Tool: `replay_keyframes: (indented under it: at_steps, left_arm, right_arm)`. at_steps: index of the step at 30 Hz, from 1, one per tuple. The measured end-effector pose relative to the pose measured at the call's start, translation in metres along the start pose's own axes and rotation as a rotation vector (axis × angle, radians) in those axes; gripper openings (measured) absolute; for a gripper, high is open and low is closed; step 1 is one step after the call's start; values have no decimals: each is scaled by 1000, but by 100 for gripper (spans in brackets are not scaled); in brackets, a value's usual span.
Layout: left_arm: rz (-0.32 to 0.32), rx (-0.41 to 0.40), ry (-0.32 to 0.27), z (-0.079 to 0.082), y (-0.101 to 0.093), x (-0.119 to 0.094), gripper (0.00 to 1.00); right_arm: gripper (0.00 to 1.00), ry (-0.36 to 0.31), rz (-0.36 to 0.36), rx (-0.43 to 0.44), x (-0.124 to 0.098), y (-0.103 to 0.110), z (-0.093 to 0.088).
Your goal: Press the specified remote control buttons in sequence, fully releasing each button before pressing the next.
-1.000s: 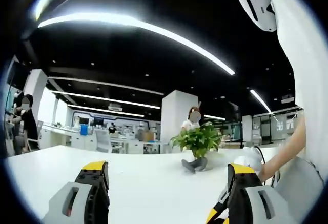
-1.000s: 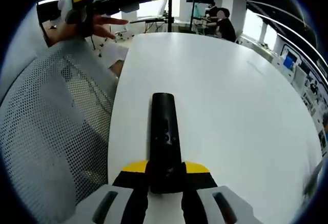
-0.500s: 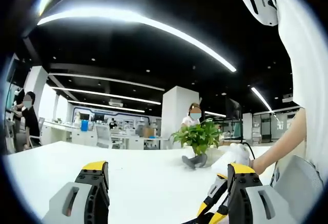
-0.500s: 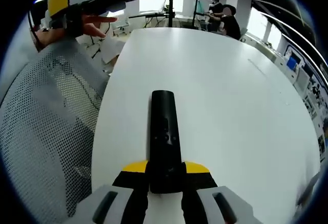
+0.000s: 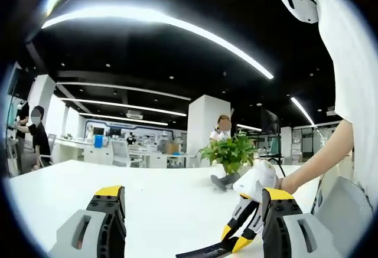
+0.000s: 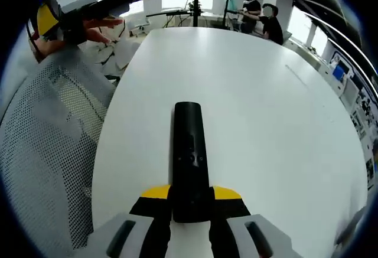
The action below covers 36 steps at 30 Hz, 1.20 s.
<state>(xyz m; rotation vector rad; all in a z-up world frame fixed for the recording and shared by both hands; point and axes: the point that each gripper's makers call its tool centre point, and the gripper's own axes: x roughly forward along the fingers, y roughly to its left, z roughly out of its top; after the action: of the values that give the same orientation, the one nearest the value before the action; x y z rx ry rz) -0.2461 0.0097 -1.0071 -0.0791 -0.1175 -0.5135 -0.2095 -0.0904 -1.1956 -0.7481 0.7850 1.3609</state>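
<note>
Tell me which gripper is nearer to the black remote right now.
Right. The right gripper is clamped on the near end of the remote. The left gripper is open, raised above the white table, away from it.

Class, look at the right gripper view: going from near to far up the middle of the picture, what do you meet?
Right gripper → black remote control held in its jaws → bare white table → seated people at the far end.

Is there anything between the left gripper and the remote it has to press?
Nothing visible. The right gripper holds the black remote over the bare white table, and the left gripper hovers off beside the mesh chair.
</note>
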Motion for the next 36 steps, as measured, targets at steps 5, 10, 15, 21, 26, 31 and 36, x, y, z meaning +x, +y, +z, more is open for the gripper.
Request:
replay_keyframes:
  at_steps: [5,10,15,21,26,31,36]
  left_arm:
    - [0,-1,13,-3,0,0,100]
    - [6,-3,15,-3,1,0,100]
    - [8,-2,22,-5,2,0,100]
    - [9,-3,26,-6,2,0,100]
    - [8,-2,35,-7,2,1,99]
    - [12,-6,40,-8,2,0,99]
    - [12,-10,42,-9,3,1,99]
  right_arm:
    - [21,6,3,-3,1,-7,0]
    - [21,11,3,-2,1,-15,-1]
    - [21,20,3,-1,1,-23,-1]
    - [21,28,2,0,1,-33,-1]
    - [21,32,0,6,1,-40,-1]
    - [21,42,-2,9,1,-49,-1]
    - [21,58,-7,15,1,-60,-2]
